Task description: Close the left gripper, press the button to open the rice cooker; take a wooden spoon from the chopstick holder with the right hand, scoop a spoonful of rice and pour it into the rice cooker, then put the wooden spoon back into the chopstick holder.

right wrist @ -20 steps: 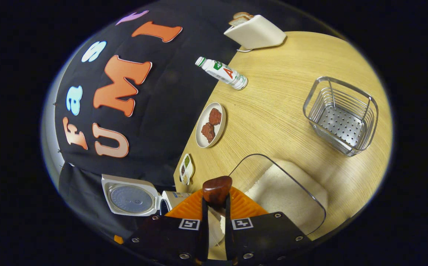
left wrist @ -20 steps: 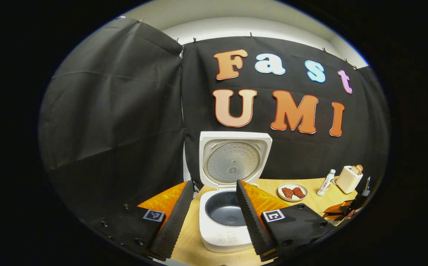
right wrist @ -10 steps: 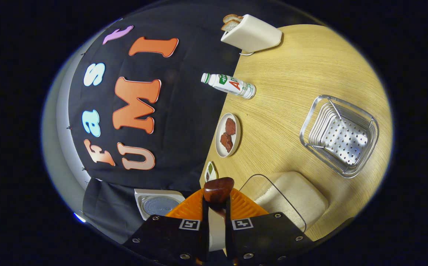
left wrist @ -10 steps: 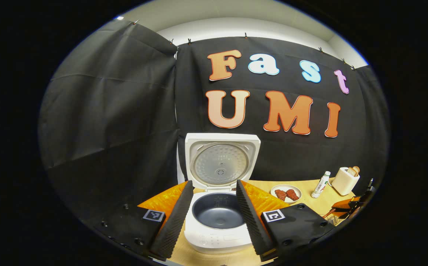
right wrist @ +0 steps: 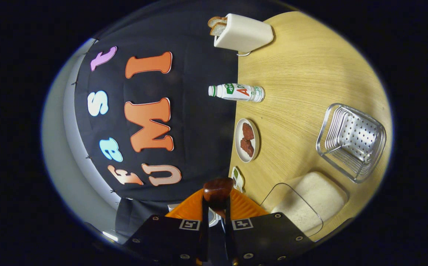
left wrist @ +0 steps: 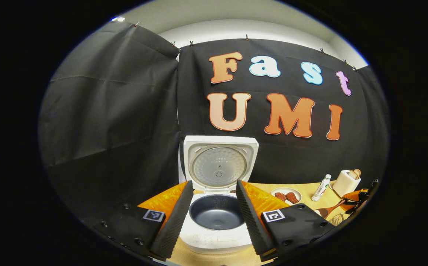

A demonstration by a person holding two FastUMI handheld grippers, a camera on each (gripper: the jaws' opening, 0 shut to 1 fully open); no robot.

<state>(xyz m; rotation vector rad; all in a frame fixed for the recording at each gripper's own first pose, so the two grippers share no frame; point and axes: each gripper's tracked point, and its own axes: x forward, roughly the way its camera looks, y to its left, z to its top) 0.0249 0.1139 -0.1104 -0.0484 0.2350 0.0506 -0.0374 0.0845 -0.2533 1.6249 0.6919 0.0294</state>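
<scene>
The white rice cooker [left wrist: 217,236] stands with its lid [left wrist: 219,166] raised and its dark inner pot [left wrist: 216,216] bare. My left gripper [left wrist: 214,184] is open and hovers in front of the cooker, touching nothing. My right gripper [right wrist: 216,199] is shut on the wooden spoon [right wrist: 218,190], whose dark handle end pokes out between the fingers. In the left gripper view the spoon [left wrist: 327,211] hangs at the far right under that right gripper [left wrist: 358,194]. The glass box of rice [right wrist: 310,201] lies just beside it. The wire chopstick holder [right wrist: 352,142] stands farther out.
On the wooden table [right wrist: 302,66] stand a plate of meat [right wrist: 247,140], a small bottle [right wrist: 238,92], a toaster with bread [right wrist: 241,35] and a small dish [right wrist: 238,177]. The black cloth wall runs along the table's back edge.
My right gripper has rolled further and lifted with the spoon, away from the rice box. The left gripper drifted slightly, so the cooker sits more to the left between its fingers.
</scene>
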